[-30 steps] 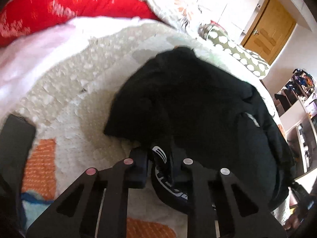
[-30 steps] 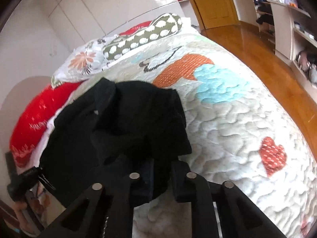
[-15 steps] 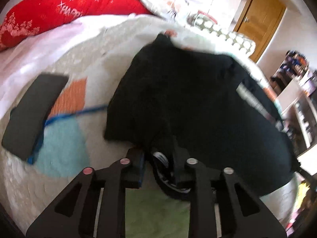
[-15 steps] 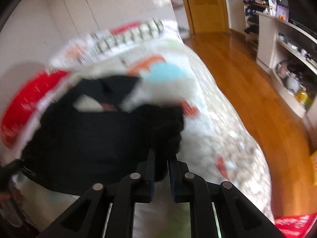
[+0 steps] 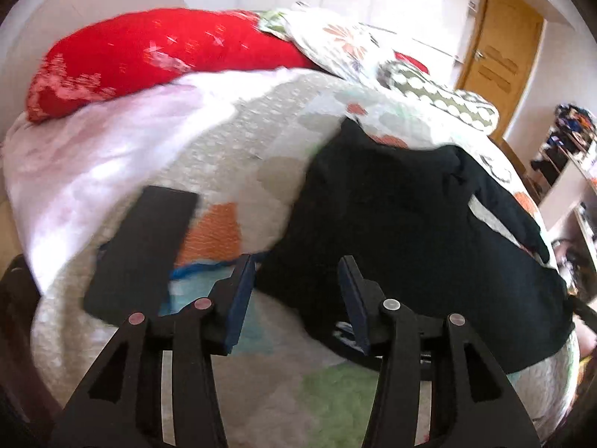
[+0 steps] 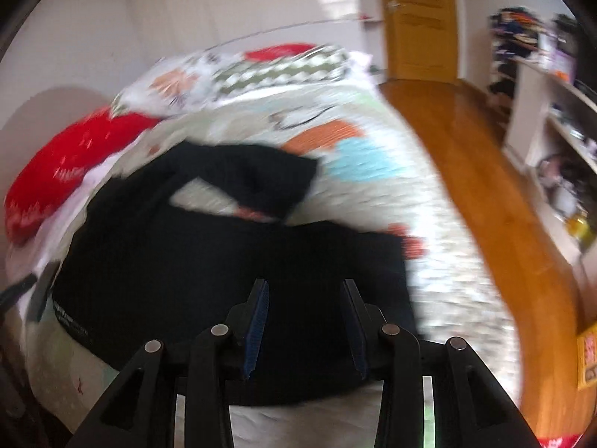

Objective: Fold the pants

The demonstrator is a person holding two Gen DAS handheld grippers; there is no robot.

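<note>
The black pants [image 5: 403,224] lie spread on the quilted bed, waistband nearest me, legs bunched toward the pillows. In the left wrist view my left gripper [image 5: 296,265] is open and empty, just above the pants' near left edge. In the right wrist view the pants [image 6: 209,257] fill the middle, with a gap of quilt showing between the legs. My right gripper [image 6: 305,289] is open and empty, over the waistband area. Both views are blurred.
A flat black slab [image 5: 141,250] lies on the quilt [image 5: 238,156] left of the pants. A red pillow [image 5: 149,52] and patterned pillows [image 5: 440,93] sit at the bed's head. Wooden floor [image 6: 492,194], shelves [image 6: 552,138] and a door [image 6: 418,18] are to the right.
Both grippers were shut on the pants' waistband and have opened, letting it drop onto the bed. The pants now lie more spread out.
</note>
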